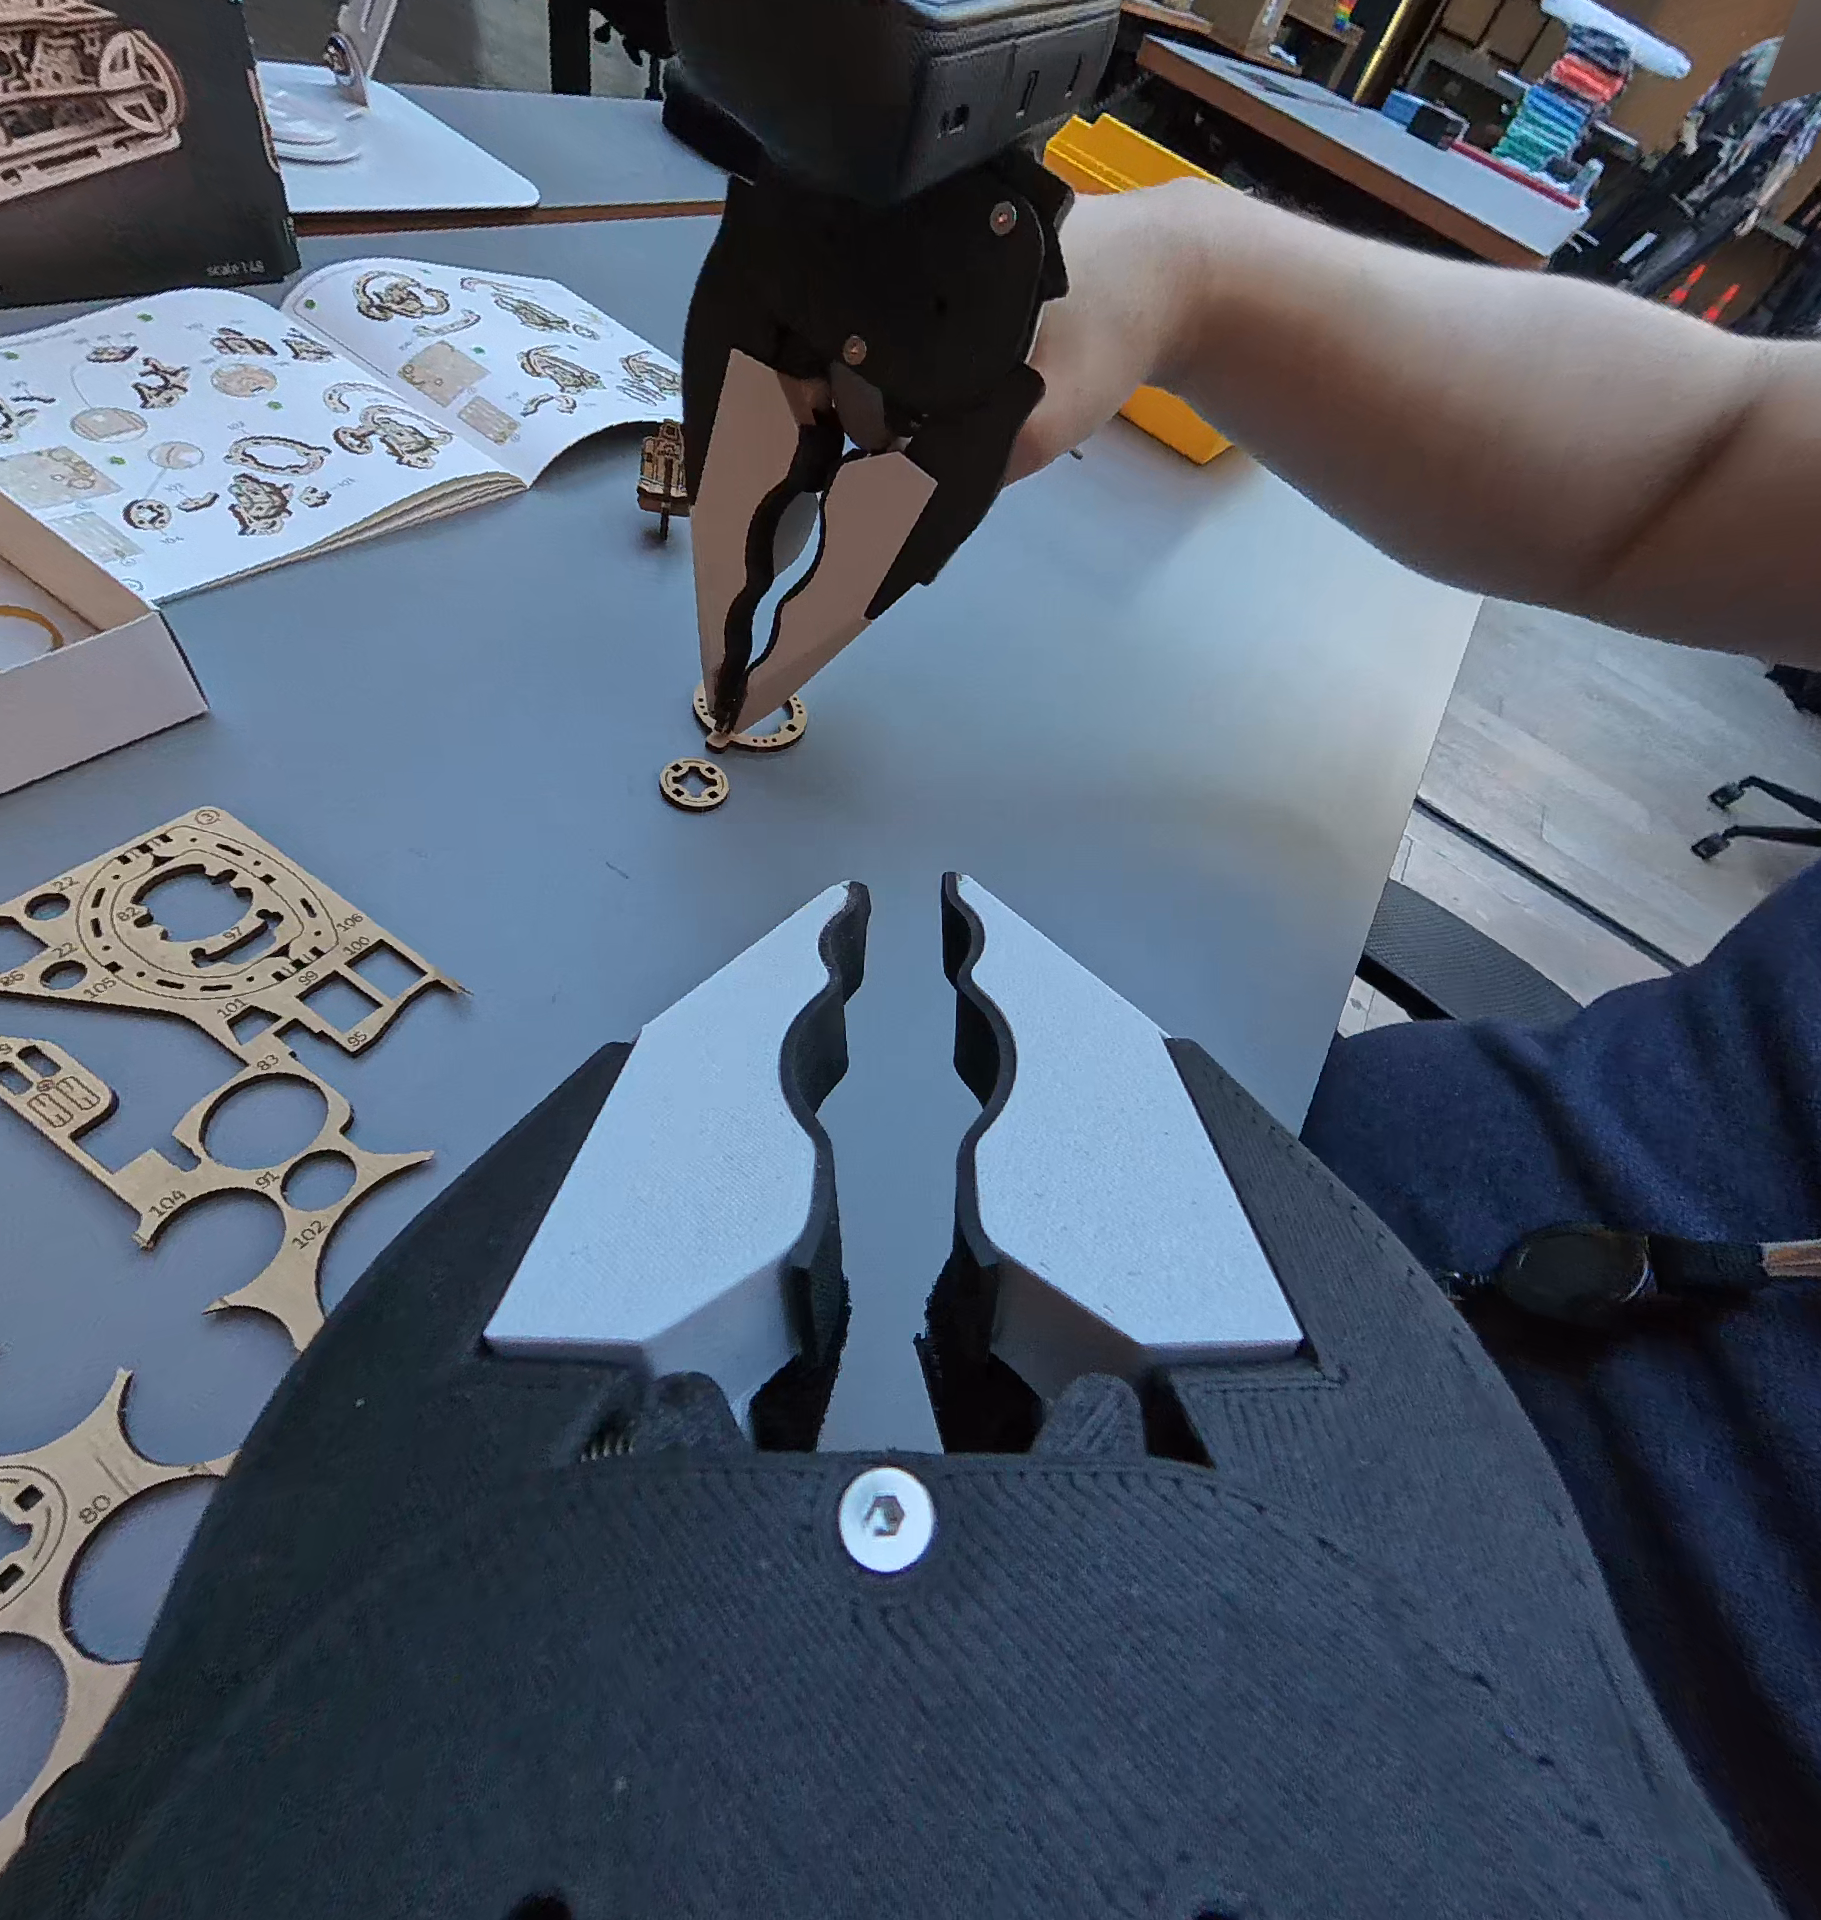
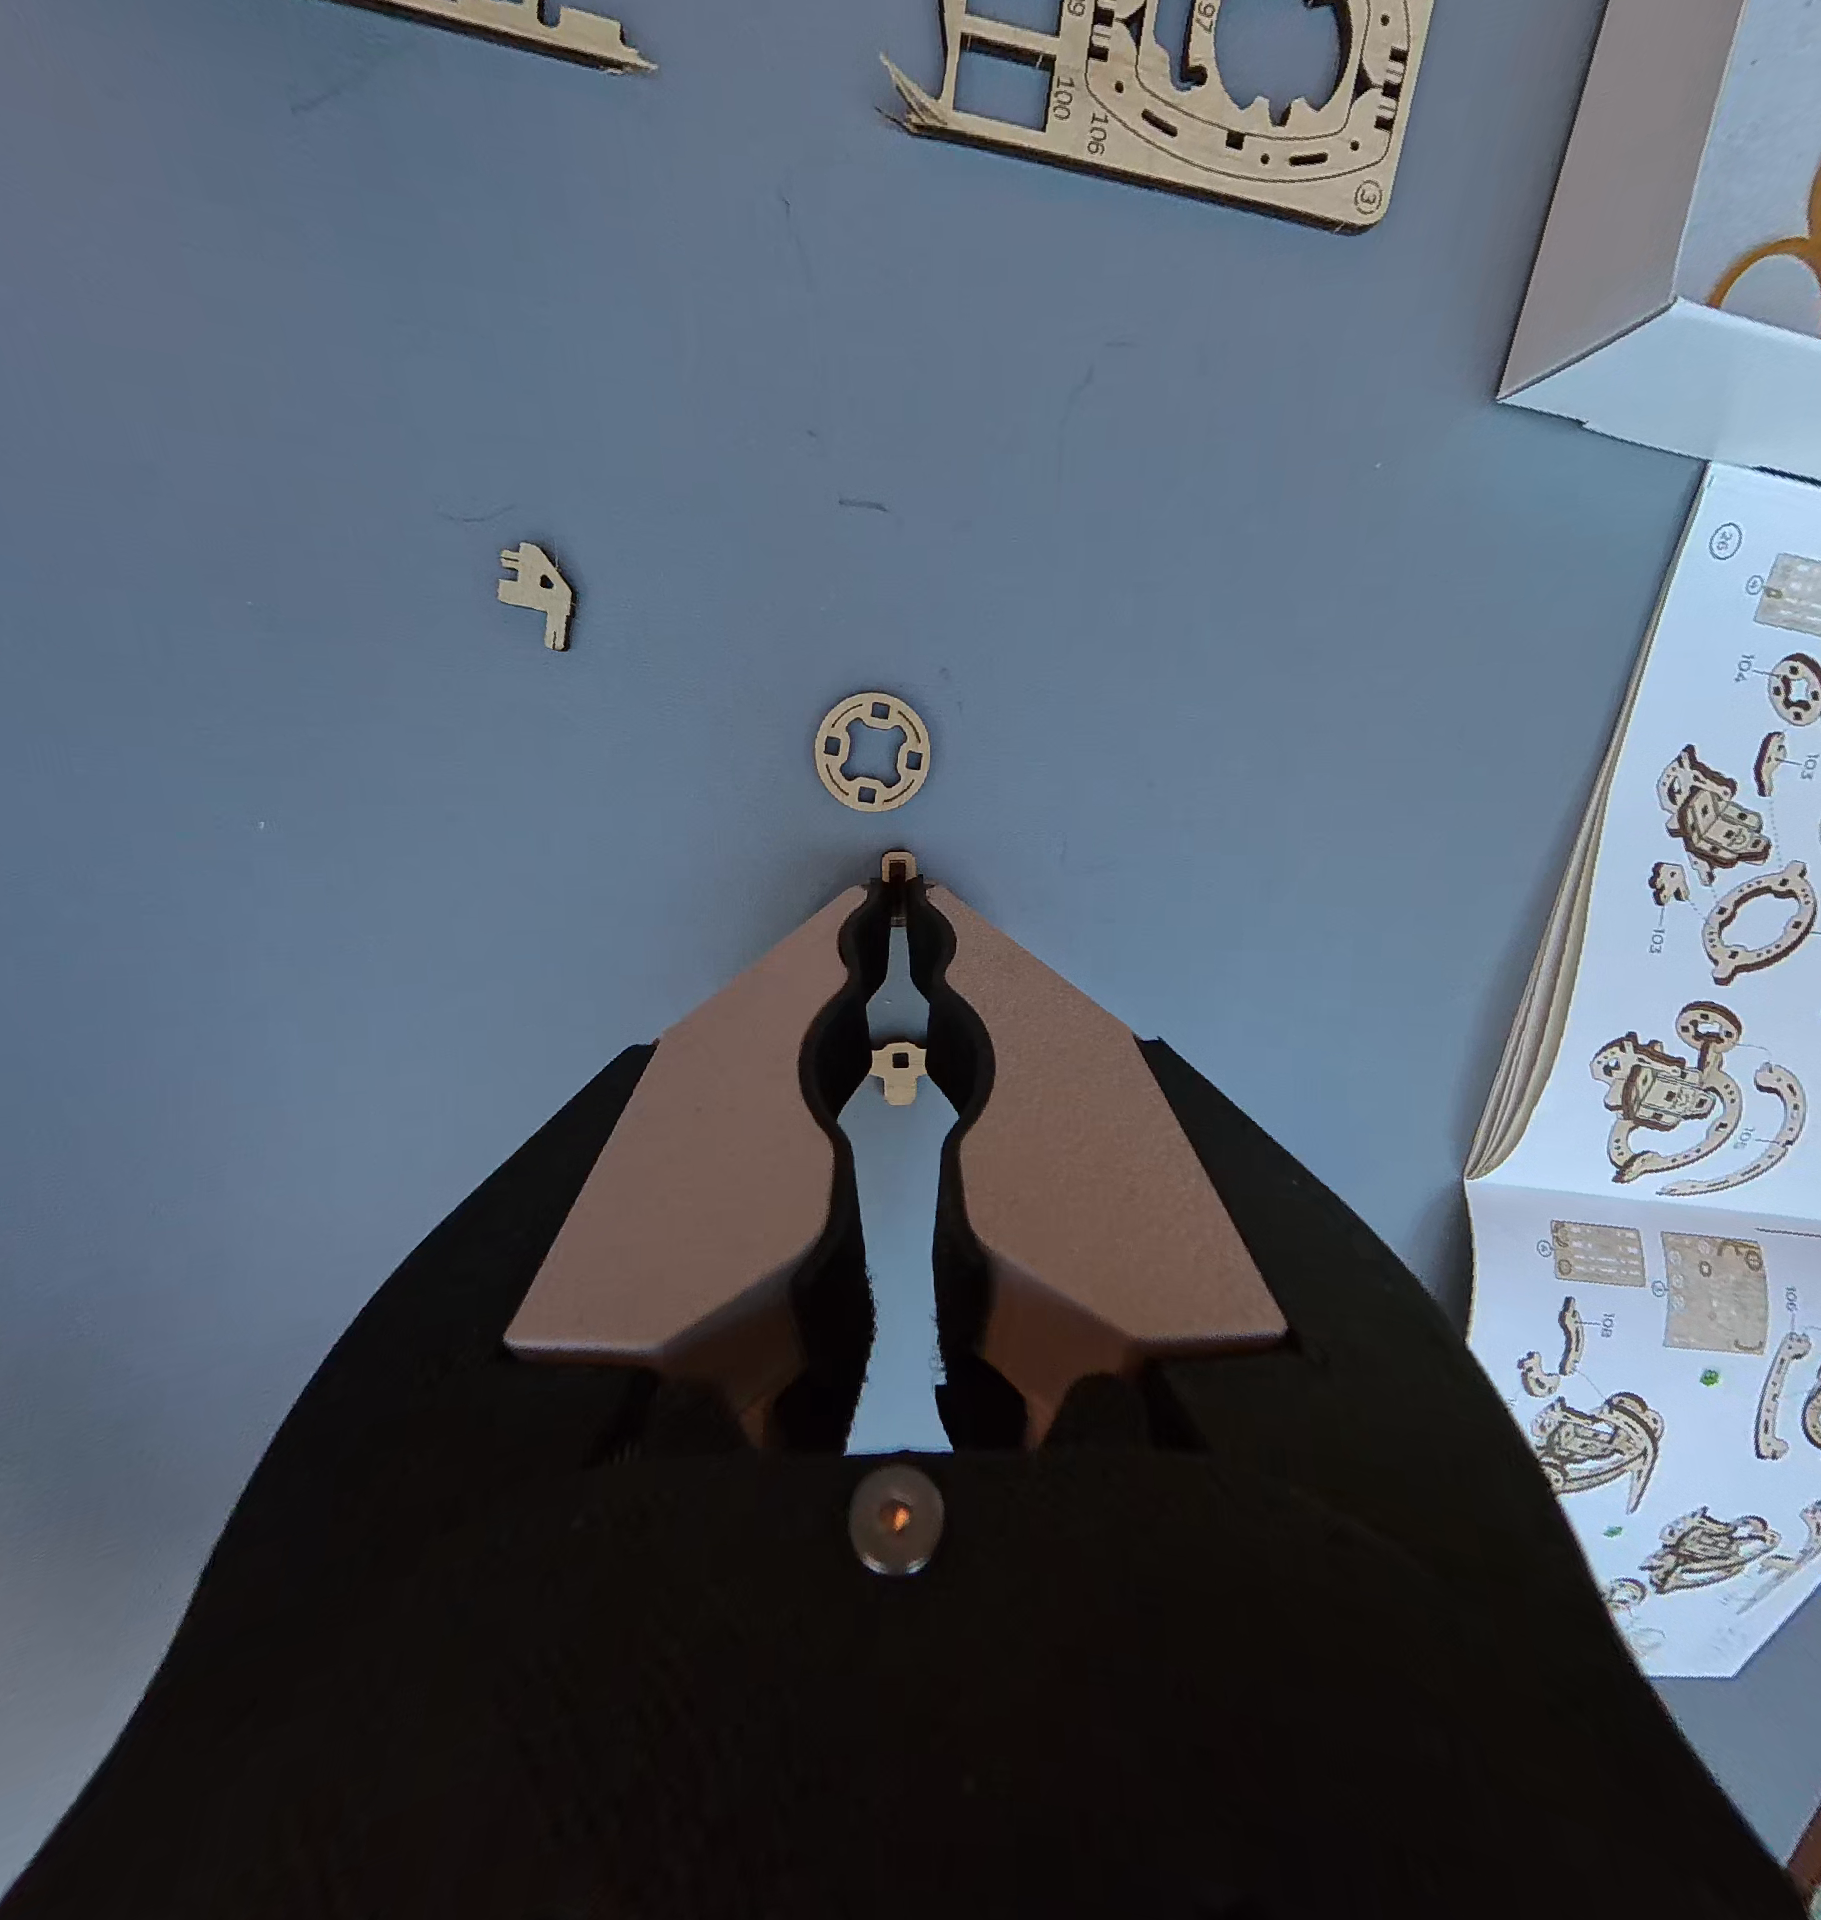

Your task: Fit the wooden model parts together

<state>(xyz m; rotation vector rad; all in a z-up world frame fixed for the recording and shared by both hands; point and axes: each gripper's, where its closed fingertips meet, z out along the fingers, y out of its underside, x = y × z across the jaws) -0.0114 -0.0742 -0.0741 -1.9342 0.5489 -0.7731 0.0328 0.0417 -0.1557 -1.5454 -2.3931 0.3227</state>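
My right gripper (image 2: 895, 885) points down at the table and is shut on a small wooden part (image 2: 895, 864) at its tips. It shows in the left wrist view (image 1: 724, 715) with its tips on the near edge of a flat wooden ring with holes (image 1: 771, 727). In the right wrist view the fingers hide most of that ring; one tab (image 2: 898, 1070) shows through the gap. A small wooden ring (image 1: 694, 783) lies just beside it, also in the right wrist view (image 2: 873, 750). My left gripper (image 1: 901, 883) is open and empty, held back above the table.
Punched-out wooden sheets (image 1: 210, 966) (image 2: 1197, 114) lie at the left. A small hooked wooden piece (image 2: 538, 594) lies apart. An open instruction booklet (image 1: 262, 405) (image 2: 1716, 1039), a white box (image 1: 54, 665), a small assembled wooden piece (image 1: 665, 468) and a yellow bin (image 1: 1176, 416) stand around. One gripper's finger ends stand about 15 centimetres off the other's. Measured from the fingertips, the tab (image 2: 898, 1070) is 4 centimetres or so from the right gripper and 20 centimetres from the left.
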